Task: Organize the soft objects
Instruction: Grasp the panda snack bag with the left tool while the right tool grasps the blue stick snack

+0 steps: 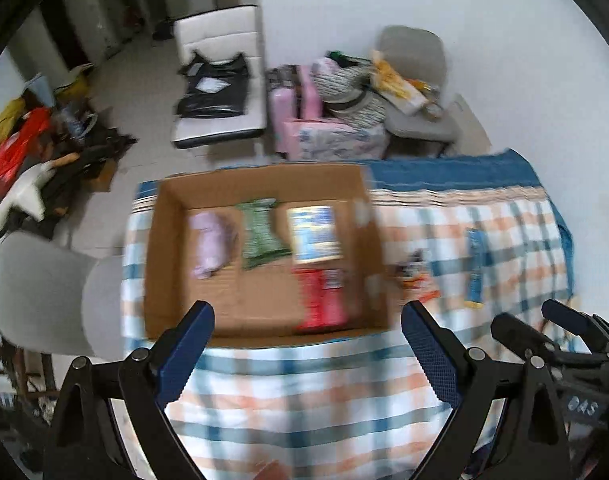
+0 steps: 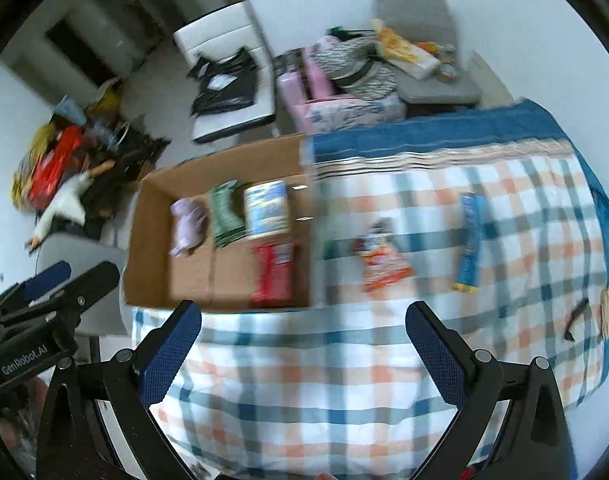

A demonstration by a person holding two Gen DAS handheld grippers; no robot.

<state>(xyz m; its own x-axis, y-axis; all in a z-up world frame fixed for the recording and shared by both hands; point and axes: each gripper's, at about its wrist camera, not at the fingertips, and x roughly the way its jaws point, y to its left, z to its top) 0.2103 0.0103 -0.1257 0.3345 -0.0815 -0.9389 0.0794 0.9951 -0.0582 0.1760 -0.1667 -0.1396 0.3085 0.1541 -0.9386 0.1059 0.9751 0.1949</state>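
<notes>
An open cardboard box [image 1: 172, 256] [image 2: 144, 240] sits on a plaid-covered table [image 1: 304, 400] [image 2: 324, 380]. Inside lie a lilac soft pack [image 1: 210, 238] [image 2: 188, 222], a green packet [image 1: 260, 234] [image 2: 224, 214], a blue-and-white packet [image 1: 314, 234] [image 2: 266, 208] and a red packet [image 1: 324, 300] [image 2: 272, 276]. On the cloth right of the box lie an orange snack bag [image 2: 380, 260] [image 1: 416, 280] and a long blue packet [image 2: 470, 238] [image 1: 475, 264]. My left gripper [image 1: 308, 320] is open and empty before the box. My right gripper [image 2: 304, 320] is open and empty.
A grey chair [image 1: 44, 296] stands left of the table. Beyond are a white chair with a black bag [image 1: 216, 88], a pink case with bundles [image 1: 324, 120], a grey chair [image 1: 420, 80] and floor clutter [image 1: 44, 152]. A black object [image 2: 576, 316] lies at the table's right edge.
</notes>
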